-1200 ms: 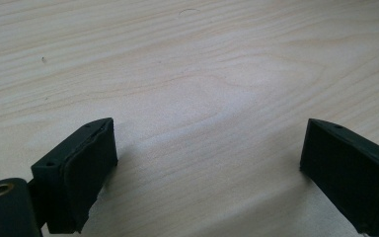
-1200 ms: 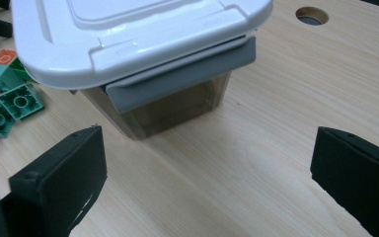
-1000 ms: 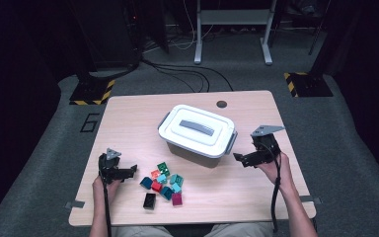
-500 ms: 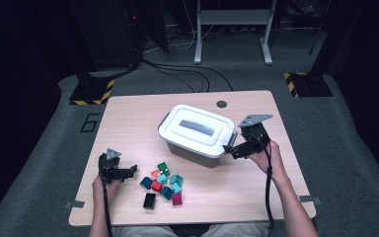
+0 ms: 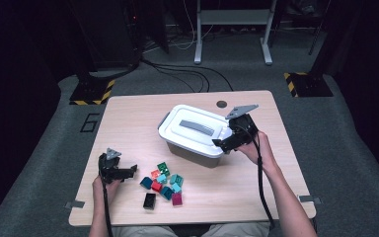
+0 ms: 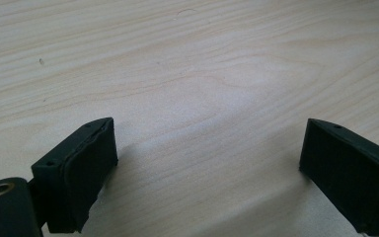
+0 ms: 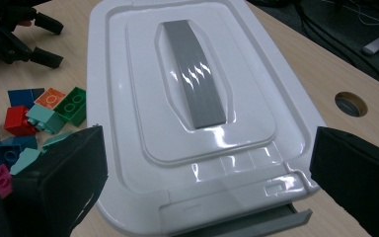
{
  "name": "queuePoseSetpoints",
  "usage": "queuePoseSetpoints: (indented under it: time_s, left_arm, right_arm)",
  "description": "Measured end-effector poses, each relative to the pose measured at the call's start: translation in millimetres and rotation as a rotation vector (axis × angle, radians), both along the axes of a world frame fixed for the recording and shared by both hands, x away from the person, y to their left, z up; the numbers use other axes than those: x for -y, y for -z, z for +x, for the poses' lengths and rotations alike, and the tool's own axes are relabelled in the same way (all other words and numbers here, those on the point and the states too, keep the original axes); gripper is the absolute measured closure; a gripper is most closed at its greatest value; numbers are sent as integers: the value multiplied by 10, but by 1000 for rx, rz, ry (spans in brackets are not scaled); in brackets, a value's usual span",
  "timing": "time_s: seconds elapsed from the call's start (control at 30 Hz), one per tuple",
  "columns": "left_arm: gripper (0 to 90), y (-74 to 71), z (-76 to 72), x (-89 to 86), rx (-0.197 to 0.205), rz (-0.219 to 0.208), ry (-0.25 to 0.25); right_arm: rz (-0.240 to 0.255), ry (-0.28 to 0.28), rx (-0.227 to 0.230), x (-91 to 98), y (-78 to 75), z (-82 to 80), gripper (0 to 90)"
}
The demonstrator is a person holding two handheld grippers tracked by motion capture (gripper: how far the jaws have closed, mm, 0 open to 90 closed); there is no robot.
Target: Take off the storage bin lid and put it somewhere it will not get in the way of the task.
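Coloured blocks (image 5: 162, 181) beside lidded white box (image 5: 195, 133)

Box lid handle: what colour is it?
Grey, on a white lid; handle clearest in the right gripper view.

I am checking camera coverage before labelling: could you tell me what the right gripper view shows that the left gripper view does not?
Right gripper view: the white lidded box with its grey handle, the toy bricks beside it, and the left gripper farther off. Left gripper view: a close look at bare wood grain between its jaws. Shared: the wooden table and each gripper's own jaws standing wide apart.
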State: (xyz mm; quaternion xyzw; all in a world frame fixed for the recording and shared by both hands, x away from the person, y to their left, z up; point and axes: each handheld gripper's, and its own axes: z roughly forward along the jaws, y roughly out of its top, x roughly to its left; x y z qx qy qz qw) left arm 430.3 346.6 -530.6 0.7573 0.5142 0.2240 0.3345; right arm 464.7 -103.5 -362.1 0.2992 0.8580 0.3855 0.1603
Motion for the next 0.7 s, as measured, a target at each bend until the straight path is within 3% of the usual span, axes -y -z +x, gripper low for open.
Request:
queuePoseSetpoints:
  time_s: [0.27, 0.7]
  left_arm:
    - [72, 0, 1, -1, 0, 1, 1]
    - [72, 0, 2, 0, 0, -1, 2]
  right_arm:
    - [-22, -32, 15, -180, -82, 147, 0]
    - [-50, -60, -15, -422, -97, 320, 0]
